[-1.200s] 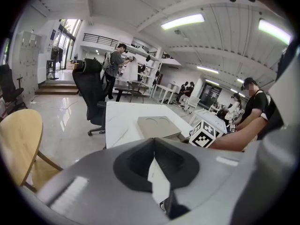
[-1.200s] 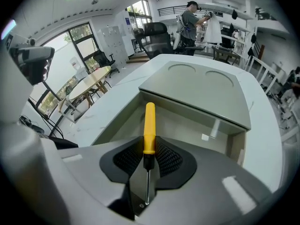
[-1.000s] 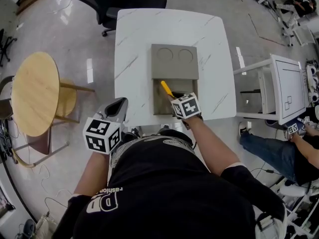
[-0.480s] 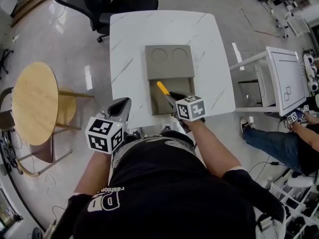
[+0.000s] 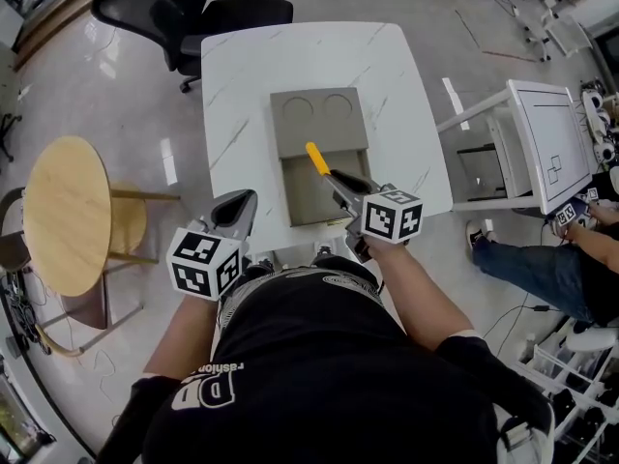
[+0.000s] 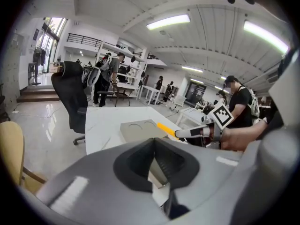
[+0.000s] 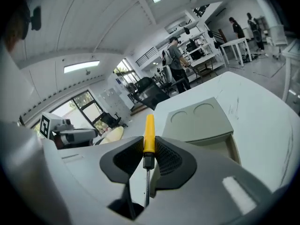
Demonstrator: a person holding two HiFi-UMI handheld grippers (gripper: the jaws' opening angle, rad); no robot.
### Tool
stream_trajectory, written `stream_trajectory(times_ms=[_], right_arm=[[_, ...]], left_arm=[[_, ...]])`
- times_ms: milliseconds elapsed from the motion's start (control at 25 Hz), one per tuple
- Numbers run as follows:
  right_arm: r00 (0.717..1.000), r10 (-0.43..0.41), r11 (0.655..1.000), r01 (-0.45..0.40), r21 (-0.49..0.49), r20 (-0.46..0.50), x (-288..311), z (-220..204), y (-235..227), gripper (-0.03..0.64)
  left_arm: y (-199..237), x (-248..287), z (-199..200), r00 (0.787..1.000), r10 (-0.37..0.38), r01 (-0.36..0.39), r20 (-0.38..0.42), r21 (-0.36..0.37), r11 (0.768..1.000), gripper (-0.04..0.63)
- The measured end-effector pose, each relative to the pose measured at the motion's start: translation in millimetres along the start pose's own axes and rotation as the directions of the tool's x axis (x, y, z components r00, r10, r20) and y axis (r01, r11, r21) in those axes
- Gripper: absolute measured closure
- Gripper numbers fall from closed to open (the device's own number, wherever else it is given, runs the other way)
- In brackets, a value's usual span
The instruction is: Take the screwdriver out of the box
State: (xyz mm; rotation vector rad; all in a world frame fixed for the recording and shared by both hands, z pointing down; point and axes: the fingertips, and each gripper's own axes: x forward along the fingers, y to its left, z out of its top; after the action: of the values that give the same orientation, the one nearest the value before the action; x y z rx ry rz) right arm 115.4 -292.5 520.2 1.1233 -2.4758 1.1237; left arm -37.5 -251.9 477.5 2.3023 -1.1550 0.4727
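Note:
A yellow-handled screwdriver [image 5: 317,159] is held up over the open grey box [image 5: 290,191] on the white marble table [image 5: 237,75]. My right gripper [image 5: 345,190] is shut on the screwdriver [image 7: 149,134]; its handle points away from me and its metal shaft runs back between the jaws. The box [image 7: 201,121] has a lid with two round recesses at its far half. My left gripper [image 5: 235,208] hangs at the table's near left edge with its jaws shut and nothing in them. From the left gripper view the screwdriver [image 6: 165,127] and the box [image 6: 140,130] show ahead.
A black office chair [image 5: 184,8] stands beyond the table. A round wooden table [image 5: 63,211] is at the left, a white rack [image 5: 527,143] at the right. A seated person [image 5: 551,278] is at the far right. More people stand in the room's background.
My right gripper has lifted the screwdriver up out of the box and drawn back toward me and to the right. The left gripper has stayed where it was.

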Motion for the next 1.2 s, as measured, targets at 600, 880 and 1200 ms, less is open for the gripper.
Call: stream_trajectory(times_ms=[600,880,1200], right_arm=[[0.956,0.095,0.989,-0.122,0.082,0.278,-55,64,41,0.543],[0.952,0.093,0.99,-0.119,0.075,0.292,-56,63,46,0.542],[0.951,0.102,0.99,-0.125,0.059,0.293,-53,65,47,0.541]], left_arm=[[-15,2,31,0.995,-0.064,0.062,0.078,0.02,0.998,0.537],[-16,0,36,0.994,-0.069,0.067,0.083,0.031,0.997,0.537],[-17,0,38,0.993,-0.067,0.065,0.093,0.029,0.997,0.537]])
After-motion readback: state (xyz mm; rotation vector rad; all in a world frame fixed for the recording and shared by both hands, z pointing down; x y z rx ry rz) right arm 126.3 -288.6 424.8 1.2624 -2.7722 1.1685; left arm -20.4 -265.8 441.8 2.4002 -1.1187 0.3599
